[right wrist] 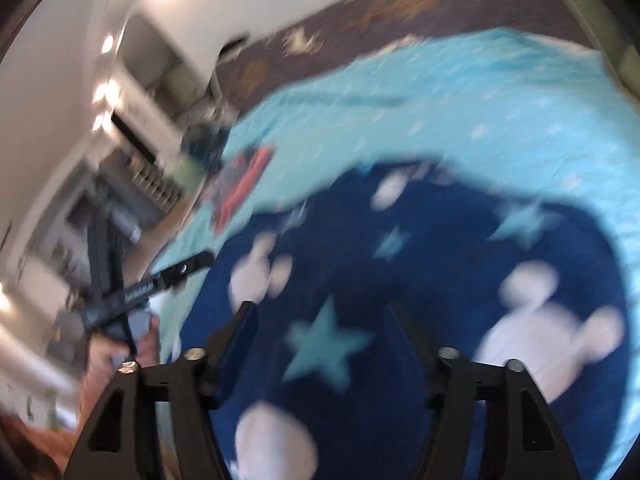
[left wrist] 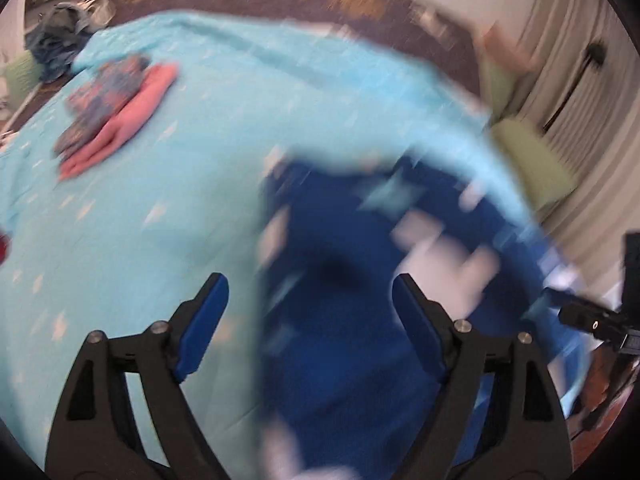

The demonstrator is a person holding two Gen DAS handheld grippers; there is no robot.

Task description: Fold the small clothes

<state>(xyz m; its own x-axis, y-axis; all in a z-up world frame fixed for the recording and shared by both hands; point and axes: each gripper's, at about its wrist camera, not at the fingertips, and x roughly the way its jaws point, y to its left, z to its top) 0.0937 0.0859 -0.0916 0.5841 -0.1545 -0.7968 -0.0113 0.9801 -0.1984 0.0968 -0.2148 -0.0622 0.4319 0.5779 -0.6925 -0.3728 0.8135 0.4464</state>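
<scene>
Both grippers (left (left wrist: 308, 304), right (right wrist: 320, 320)) gape empty over 1 navy garment (right wrist: 400, 280).

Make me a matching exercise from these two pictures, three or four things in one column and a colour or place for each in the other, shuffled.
Things:
1. Patterned garment
2. Bed sheet
3. Folded pink garment
4. Left claw

Descriptions:
A. light turquoise with pale specks
B. far across the sheet, under a multicoloured piece
C. navy with pale stars and white blobs
D. wide open, holding nothing

Pairs: 1-C, 2-A, 3-B, 4-D
</scene>
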